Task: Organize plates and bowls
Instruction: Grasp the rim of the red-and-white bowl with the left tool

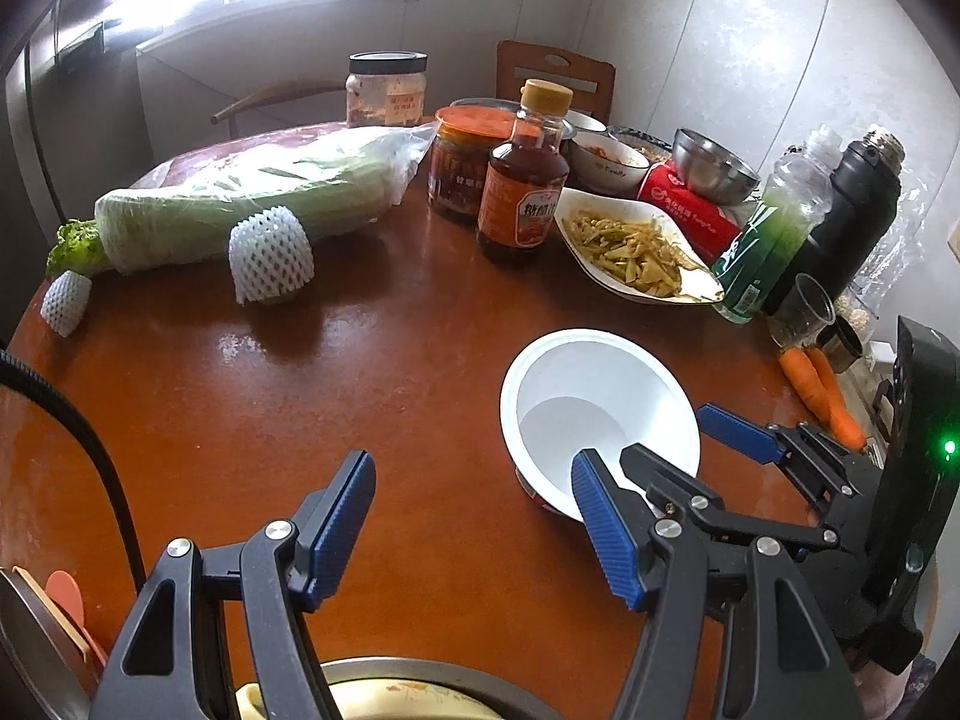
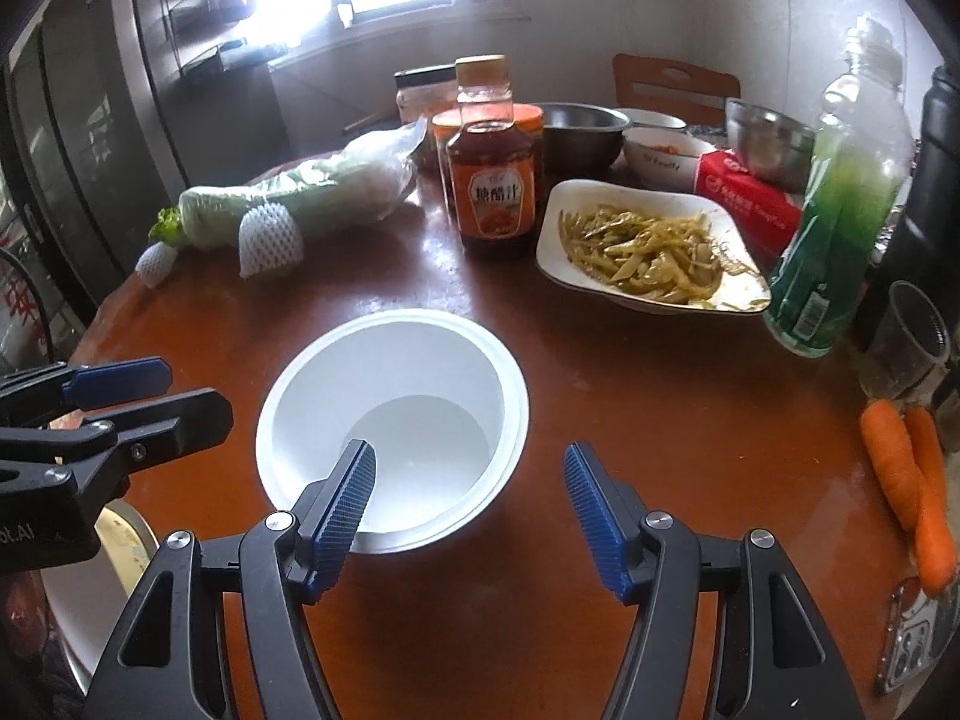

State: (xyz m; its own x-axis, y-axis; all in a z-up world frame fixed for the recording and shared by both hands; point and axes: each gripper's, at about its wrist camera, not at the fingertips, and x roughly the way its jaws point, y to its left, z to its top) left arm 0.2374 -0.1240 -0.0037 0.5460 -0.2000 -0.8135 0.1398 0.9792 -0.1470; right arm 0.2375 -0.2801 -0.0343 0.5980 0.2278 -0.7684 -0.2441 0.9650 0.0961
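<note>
An empty white bowl (image 1: 594,402) (image 2: 396,414) stands on the round brown table (image 1: 360,372). My right gripper (image 2: 471,480) is open; its left finger is inside the bowl and its right finger outside the near right rim. It also shows in the left wrist view (image 1: 678,444). My left gripper (image 1: 474,498) is open and empty over bare table left of the bowl; its right finger overlaps the bowl's near rim in view. A white plate of stir-fried vegetables (image 1: 636,246) (image 2: 648,246) sits behind the bowl. A floral bowl (image 1: 372,699) lies below my left gripper.
Behind stand a sauce bottle (image 1: 522,174) (image 2: 492,162), jars (image 1: 462,162), steel bowls (image 1: 714,168) (image 2: 582,132), a red tissue pack (image 1: 690,210), a green drink bottle (image 2: 840,204) and a black flask (image 1: 852,216). Bagged cabbage (image 1: 252,198) lies left, carrots (image 2: 912,474) right.
</note>
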